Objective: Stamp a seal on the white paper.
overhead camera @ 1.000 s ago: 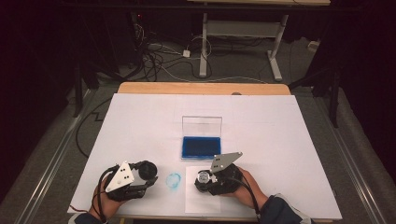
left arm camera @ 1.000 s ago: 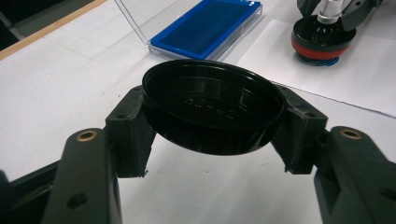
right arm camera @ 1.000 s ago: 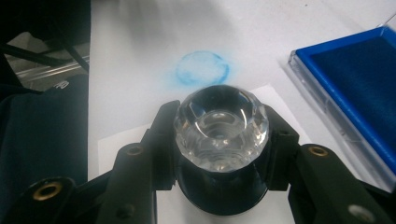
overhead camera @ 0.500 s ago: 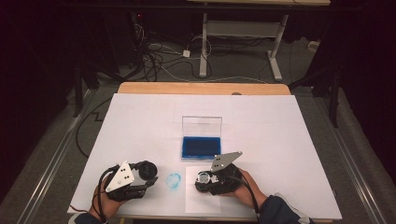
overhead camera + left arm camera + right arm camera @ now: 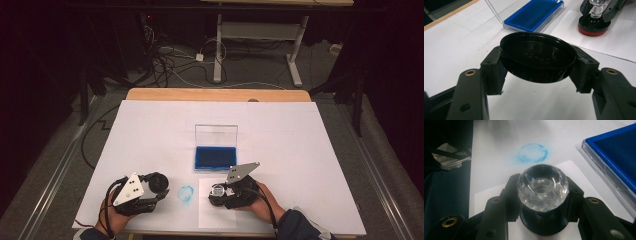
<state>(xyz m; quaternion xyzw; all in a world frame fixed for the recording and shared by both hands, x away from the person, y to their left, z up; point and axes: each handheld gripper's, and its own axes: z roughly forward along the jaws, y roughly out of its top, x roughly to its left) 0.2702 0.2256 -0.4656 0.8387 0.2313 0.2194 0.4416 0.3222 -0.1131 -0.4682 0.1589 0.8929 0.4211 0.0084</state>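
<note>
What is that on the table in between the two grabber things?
A round smudge of blue ink lies on the white table between the left gripper and the right gripper, clearest in the high view.

No readable text anywhere — lid embossing illegible.

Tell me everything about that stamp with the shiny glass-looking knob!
The stamp has a clear, faceted knob like cut glass or plastic, a short clear neck, and a round black base with a red-orange rim underneath. It stands upright on a white sheet of paper, near the open blue ink pad. The right gripper holds it, black fingers pressing on both sides below the knob. A blue ring print lies beyond it.
</note>
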